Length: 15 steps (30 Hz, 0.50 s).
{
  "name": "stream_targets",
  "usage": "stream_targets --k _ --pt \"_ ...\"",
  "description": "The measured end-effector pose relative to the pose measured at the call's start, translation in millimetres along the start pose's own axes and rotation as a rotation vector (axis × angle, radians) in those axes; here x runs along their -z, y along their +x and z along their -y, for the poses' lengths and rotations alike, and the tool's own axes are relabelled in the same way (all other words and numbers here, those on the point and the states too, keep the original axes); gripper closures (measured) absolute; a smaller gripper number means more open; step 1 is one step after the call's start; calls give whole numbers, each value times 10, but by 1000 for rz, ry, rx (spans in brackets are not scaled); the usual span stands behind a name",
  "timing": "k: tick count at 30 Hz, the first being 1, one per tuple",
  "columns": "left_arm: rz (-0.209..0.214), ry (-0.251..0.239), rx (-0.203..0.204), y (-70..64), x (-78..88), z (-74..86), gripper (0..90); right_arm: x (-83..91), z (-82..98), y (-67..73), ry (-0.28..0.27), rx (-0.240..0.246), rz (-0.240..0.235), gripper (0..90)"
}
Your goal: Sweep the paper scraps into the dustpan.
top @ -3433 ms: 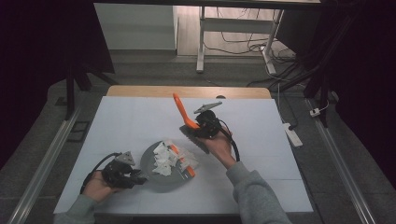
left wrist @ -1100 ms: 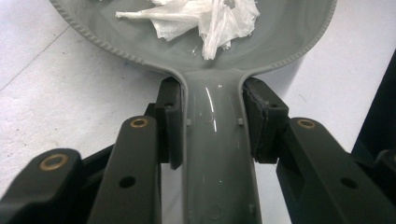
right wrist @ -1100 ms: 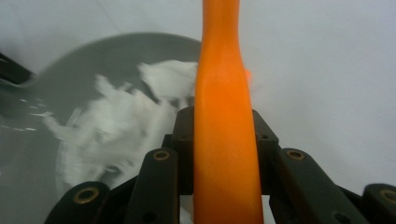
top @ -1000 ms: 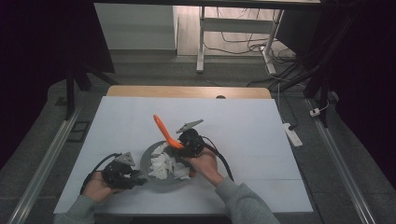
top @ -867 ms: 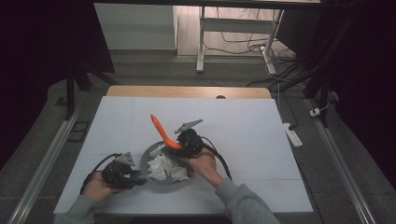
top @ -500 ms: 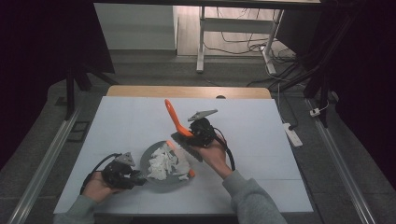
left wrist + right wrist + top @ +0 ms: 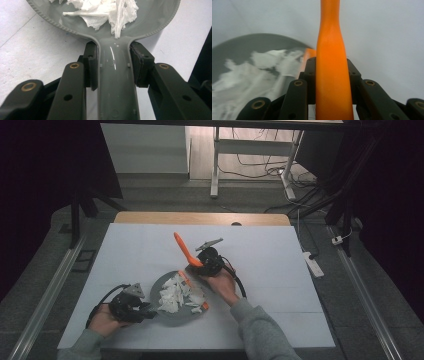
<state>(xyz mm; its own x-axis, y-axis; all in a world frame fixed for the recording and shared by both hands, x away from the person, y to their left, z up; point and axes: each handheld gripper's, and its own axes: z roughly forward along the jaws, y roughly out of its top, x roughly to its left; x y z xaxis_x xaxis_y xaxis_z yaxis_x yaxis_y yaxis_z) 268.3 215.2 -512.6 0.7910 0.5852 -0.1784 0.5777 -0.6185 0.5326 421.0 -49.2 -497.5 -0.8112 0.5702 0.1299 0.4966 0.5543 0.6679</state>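
Paper scraps [image 7: 172, 296] lie in the grey dustpan [image 7: 165, 317], below-left of the right gripper [image 7: 199, 266]; clamped brush handle [image 7: 183, 248] slants up-left; left gripper [image 7: 144, 306] clamps the dustpan's handle [image 7: 116, 82].

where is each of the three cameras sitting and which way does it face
High view: fixed above the person's side of the white table, looking forward and down; both forearms, the left gripper and right gripper show.
Left gripper view: rides the left gripper, looking along its black jaws clamped on the grey dustpan handle toward the paper scraps.
Right gripper view: rides the right gripper, looking along its jaws clamped on the orange brush handle.
Shared: every view shows the dustpan with its scraps.
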Motion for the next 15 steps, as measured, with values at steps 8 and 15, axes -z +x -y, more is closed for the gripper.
stream_targets --k 8,15 --pt "-2 2 -1 -1 -1 -1 620 21 8 416 -25 40 -122 704" --pt "-2 2 2 -2 -4 1 620 214 -47 483 -60 68 -127 704"
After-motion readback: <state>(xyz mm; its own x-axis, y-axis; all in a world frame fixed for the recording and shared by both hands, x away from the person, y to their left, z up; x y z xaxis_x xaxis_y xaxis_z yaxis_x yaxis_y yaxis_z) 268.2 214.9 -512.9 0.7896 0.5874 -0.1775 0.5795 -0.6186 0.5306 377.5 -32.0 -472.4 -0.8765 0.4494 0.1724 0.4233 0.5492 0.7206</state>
